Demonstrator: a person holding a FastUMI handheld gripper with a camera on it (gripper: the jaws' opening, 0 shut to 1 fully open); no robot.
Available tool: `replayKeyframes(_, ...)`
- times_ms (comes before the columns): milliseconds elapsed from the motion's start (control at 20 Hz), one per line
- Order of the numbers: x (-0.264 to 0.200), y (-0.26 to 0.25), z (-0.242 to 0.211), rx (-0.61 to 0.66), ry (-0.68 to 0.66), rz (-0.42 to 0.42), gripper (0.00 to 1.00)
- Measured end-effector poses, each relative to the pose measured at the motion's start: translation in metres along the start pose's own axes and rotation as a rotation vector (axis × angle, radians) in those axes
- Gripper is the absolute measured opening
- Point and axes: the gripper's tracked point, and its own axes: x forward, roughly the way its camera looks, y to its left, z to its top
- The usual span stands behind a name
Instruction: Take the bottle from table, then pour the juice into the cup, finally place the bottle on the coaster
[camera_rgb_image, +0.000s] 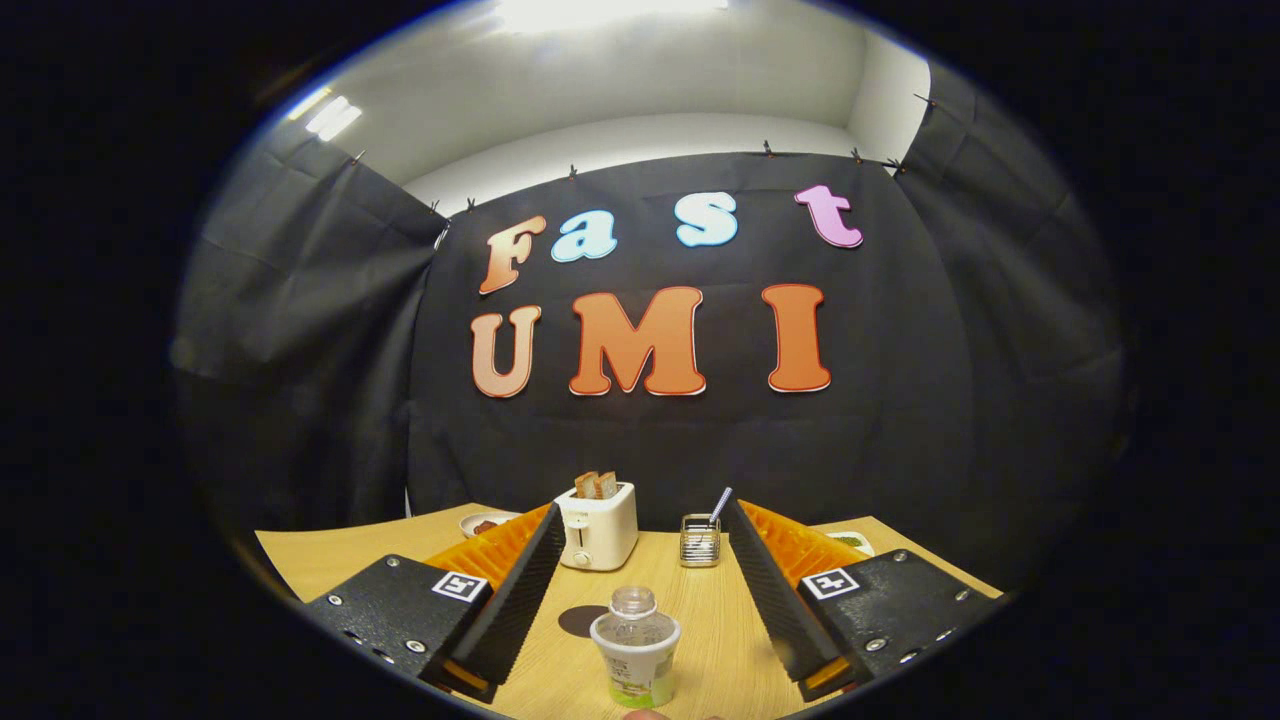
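A small clear bottle (635, 648) with a white and green label stands upright on the wooden table (720, 620). It is between my two fingers, close to their base, and neither finger touches it. My gripper (640, 508) is open wide, its fingers reaching past the bottle on both sides. A dark round coaster (580, 620) lies flat on the table just behind and left of the bottle, beside my left finger.
Beyond the fingertips a white toaster (597, 525) holds two slices of bread. A small wire holder (700, 541) with a utensil stands to its right. A small plate (484, 523) sits far left and another dish (852, 541) far right.
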Motion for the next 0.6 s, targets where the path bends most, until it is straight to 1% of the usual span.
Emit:
replayKeyframes(100, 0.002, 0.0, -0.024, -0.02, 0.025, -0.014, 0.98)
replayKeyframes(250, 0.002, 0.007, -0.067, -0.003, 0.124, -0.007, 0.98)
replayKeyframes(350, 0.002, 0.009, -0.081, 0.02, 0.158, 0.002, 0.99)
replayKeyframes(600, 0.0, 0.006, -0.119, 0.037, 0.228, -0.011, 0.99)
